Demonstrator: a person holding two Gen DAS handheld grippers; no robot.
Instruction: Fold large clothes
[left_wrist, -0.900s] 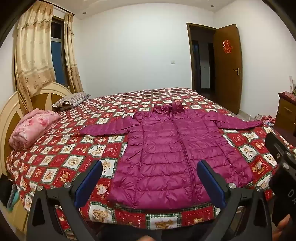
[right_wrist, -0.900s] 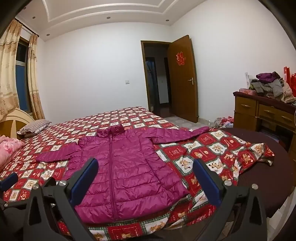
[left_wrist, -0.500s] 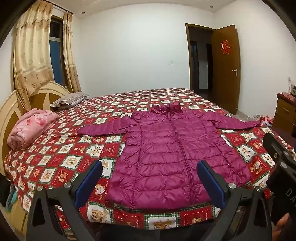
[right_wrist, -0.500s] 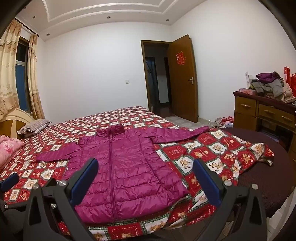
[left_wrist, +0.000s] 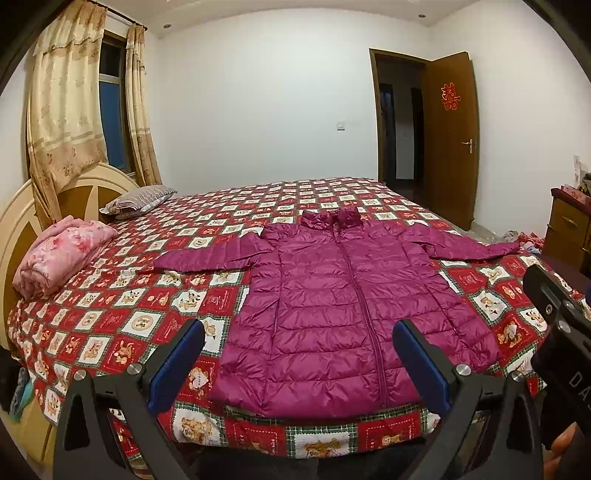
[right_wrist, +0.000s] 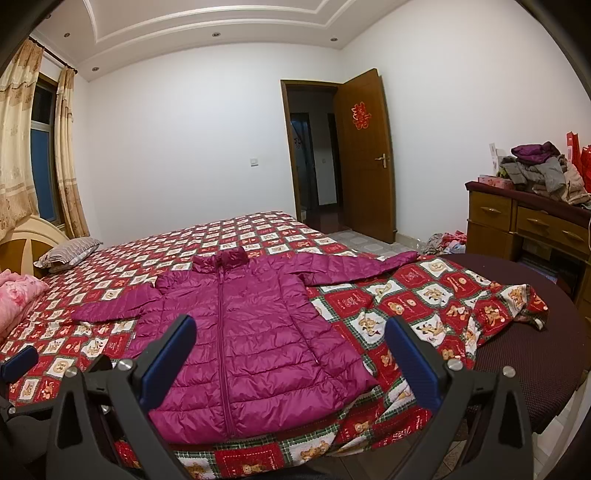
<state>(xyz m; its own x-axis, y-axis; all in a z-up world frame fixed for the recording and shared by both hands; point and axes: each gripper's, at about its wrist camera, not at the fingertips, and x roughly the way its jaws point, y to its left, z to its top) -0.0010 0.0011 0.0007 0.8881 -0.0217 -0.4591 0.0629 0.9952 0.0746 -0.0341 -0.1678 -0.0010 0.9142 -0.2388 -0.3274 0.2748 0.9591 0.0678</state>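
A magenta quilted puffer jacket (left_wrist: 347, 306) (right_wrist: 251, 339) lies flat and zipped on the bed, collar away from me, both sleeves spread sideways, hem near the bed's front edge. My left gripper (left_wrist: 299, 343) hovers in front of the hem, open, with nothing between its blue pads. In the right wrist view my right gripper (right_wrist: 288, 339) is also open and empty, short of the jacket's lower right part. The right gripper's body (left_wrist: 554, 328) shows at the right edge of the left wrist view.
The bed carries a red patchwork bedspread (left_wrist: 122, 295). A folded pink blanket (left_wrist: 59, 254) and a striped pillow (left_wrist: 136, 199) lie by the headboard. A wooden dresser (right_wrist: 532, 225) piled with clothes stands on the right; a dark round cushion (right_wrist: 517, 354) lies below it. The door (right_wrist: 365, 155) is ajar.
The left wrist view has shifted slightly, so the jacket sits a little further left in it. The right gripper has stayed still. Both grippers remain open.
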